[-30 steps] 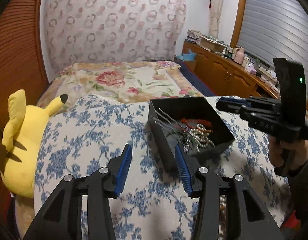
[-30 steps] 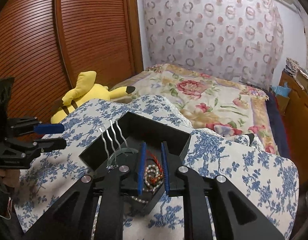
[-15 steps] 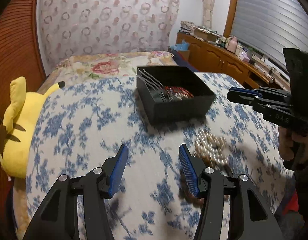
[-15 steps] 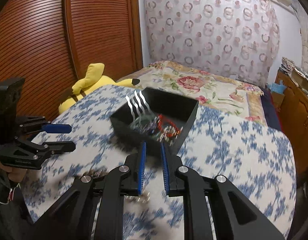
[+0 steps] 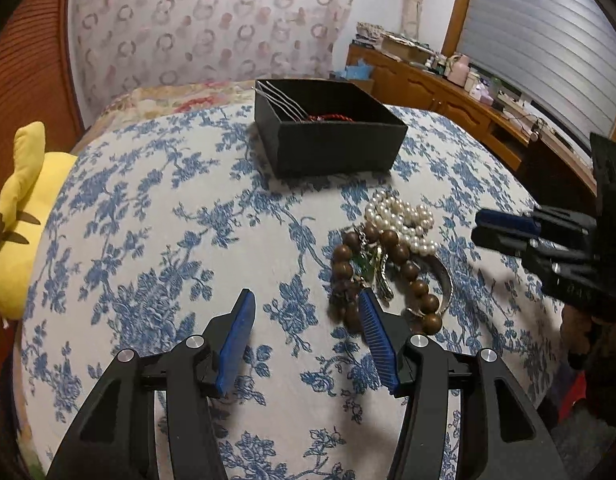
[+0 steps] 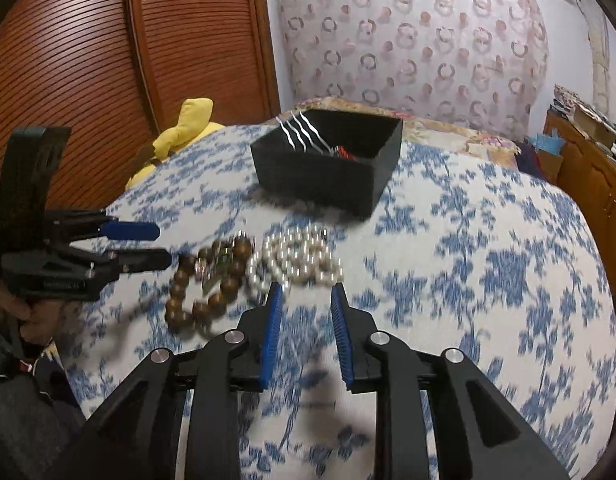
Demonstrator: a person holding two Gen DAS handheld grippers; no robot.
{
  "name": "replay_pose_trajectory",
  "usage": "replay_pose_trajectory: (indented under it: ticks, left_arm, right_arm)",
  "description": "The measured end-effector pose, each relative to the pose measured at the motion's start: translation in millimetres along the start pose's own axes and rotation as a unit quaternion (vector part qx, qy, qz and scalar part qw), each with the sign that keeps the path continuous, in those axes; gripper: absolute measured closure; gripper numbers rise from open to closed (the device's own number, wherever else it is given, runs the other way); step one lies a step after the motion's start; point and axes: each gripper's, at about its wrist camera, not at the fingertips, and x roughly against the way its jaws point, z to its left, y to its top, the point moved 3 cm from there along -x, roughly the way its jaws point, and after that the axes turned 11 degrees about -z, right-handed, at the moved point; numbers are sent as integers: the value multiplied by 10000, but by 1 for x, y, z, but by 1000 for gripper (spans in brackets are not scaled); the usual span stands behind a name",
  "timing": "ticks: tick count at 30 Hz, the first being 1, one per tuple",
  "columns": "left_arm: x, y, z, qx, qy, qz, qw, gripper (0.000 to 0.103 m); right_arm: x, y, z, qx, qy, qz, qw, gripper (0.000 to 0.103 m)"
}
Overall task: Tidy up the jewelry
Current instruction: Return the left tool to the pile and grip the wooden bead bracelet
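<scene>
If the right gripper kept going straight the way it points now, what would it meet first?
Most likely the pearl strand: it lies on the floral cloth just beyond the open right gripper. The black box sits farther along that line. Blur and fisheye leave the gripper's height unclear, so it may pass above.

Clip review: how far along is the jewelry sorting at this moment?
Done: the black box already holds silver hairpins and a red strand. In hand: nothing; left gripper and right gripper are open and empty. Left: the pearl strand and wooden bead bracelet lie on the cloth.
</scene>
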Motion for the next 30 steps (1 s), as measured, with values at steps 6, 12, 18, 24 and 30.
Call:
replay_pose_trajectory:
  ticks: [6,12,18,24,30]
  left_arm:
    - [-7,-3,-12,5,-102,70,9999,52]
    - [-14,-1,-17,9,-100,97,9999,60]
    - [-19,-2,-20,-83,36,118,9999,72]
    - [-21,-1,-23,-191,82,126,9997,80]
    - [-8,-1,-23,-174,7,59,9998,89]
  right_arm:
    - [4,-14,-3,-115,-15,75,9999,76]
    - [2,-20,-4,-109,-9,107,9999,76]
    - [3,-22,-4,-90,8,32,10000,76]
    - [6,-22,-1,-8,-9,-54,10000,76]
    - [7,-22,-1,-15,-26,-84,10000,76]
